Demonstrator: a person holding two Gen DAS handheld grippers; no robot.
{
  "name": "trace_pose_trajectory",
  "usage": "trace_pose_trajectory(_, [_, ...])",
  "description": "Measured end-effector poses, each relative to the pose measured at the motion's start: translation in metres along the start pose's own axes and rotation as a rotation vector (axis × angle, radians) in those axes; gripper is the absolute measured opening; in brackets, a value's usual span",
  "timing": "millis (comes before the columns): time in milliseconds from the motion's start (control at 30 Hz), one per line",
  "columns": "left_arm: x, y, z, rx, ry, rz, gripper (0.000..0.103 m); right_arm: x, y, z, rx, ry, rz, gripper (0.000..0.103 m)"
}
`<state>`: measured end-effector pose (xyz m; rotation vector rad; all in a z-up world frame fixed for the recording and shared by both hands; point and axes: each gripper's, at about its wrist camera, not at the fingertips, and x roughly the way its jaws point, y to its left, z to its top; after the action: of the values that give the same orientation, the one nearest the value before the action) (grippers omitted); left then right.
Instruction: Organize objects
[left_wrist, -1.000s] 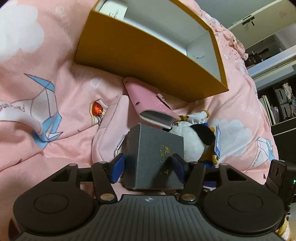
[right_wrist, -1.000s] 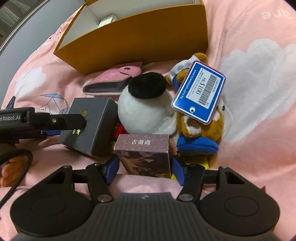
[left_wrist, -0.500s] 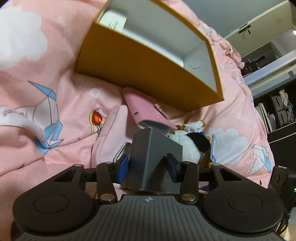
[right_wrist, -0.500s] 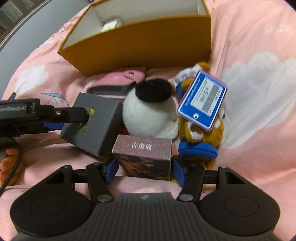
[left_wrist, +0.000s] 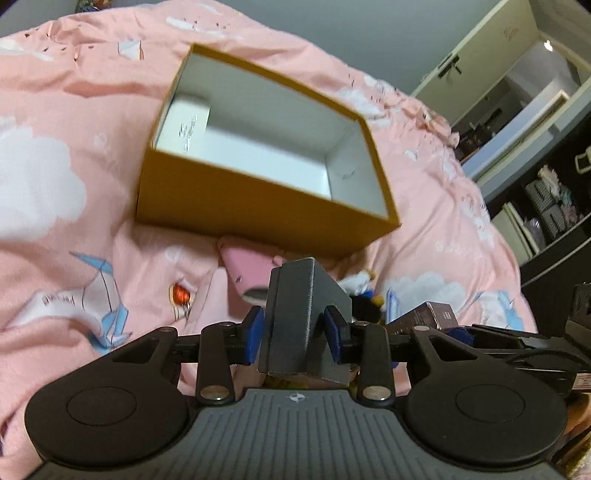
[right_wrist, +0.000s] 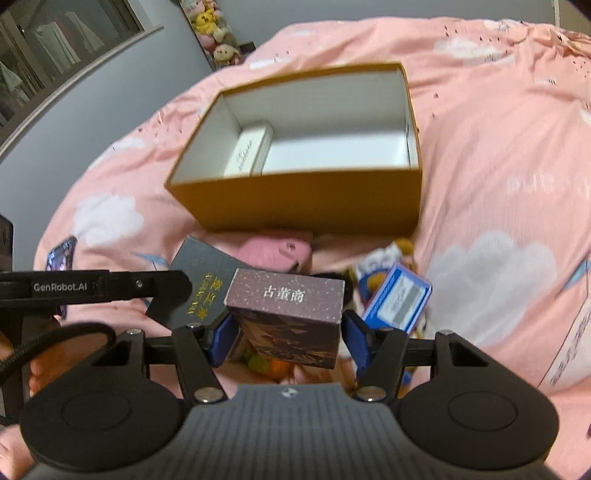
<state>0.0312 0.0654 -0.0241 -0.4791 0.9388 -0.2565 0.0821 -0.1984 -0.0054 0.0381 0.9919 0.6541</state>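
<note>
Two grippers each hold a small box up off the soft pink bed cover (left_wrist: 443, 206) with white clouds and blue paper birds on it.

The left gripper (left_wrist: 294, 334) has its blue pads on both sides of a dark grey cardboard box (left_wrist: 301, 317) with gold letters. The jaws are closing in on it, and the box is tilted, with one corner pointing up. In the right wrist view this grey box (right_wrist: 201, 280) sits just left of the other box.

The right gripper (right_wrist: 286, 338) is clamped on a brown-purple box (right_wrist: 286, 314) with white writing on its top. Its blue pads press on both sides.

Past both grippers sits a big open yellow cardboard box (right_wrist: 295, 203) with white inside walls. One small white box (right_wrist: 248, 149) lies inside it, against the left wall.

Between the grippers and the yellow box, more things lie on the cover: a pink wallet (right_wrist: 280, 253), a plush toy (right_wrist: 391, 254) and a blue tag (right_wrist: 399, 301) with a bar code.

Part of a hand (right_wrist: 44, 363) shows at the lower left of the right wrist view.
</note>
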Motion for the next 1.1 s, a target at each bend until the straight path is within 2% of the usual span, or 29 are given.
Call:
trace_pose_trajectory(267, [-0.02, -0.01, 0.049, 0.023, -0.127, -0.02, 0.039, -0.015, -0.003, 0.057, -0.005, -0.058, 0.069, 0.063])
trace_pose_trajectory(367, [-0.02, -0.013, 0.075, 0.03, -0.173, -0.013, 0.028, -0.013, 0.001, 0.087, -0.048, -0.089, 0.067, 0.063])
trace_pose_trajectory(467, [-0.008, -0.012, 0.101, 0.029, -0.19, 0.003, 0.027, -0.004, 0.003, 0.112, -0.079, -0.107, 0.05, 0.063])
trace_pose_trajectory(567, [0.014, -0.008, 0.124, 0.019, -0.182, 0.015, 0.027, 0.019, -0.002, 0.139, -0.082, -0.085, 0.046, 0.063])
trace_pose_trajectory(800, [0.062, 0.006, 0.161, -0.02, -0.167, 0.032, 0.026, 0.085, -0.017, 0.175, -0.05, 0.004, 0.026, 0.063])
trace_pose_trajectory(933, [0.088, 0.016, 0.18, -0.033, -0.169, 0.075, 0.027, 0.117, -0.021, 0.187, -0.044, 0.055, 0.017, 0.063])
trace_pose_trajectory(1100, [0.124, 0.032, 0.195, -0.047, -0.126, 0.125, 0.026, 0.153, -0.032, 0.205, -0.012, 0.124, 0.012, 0.063])
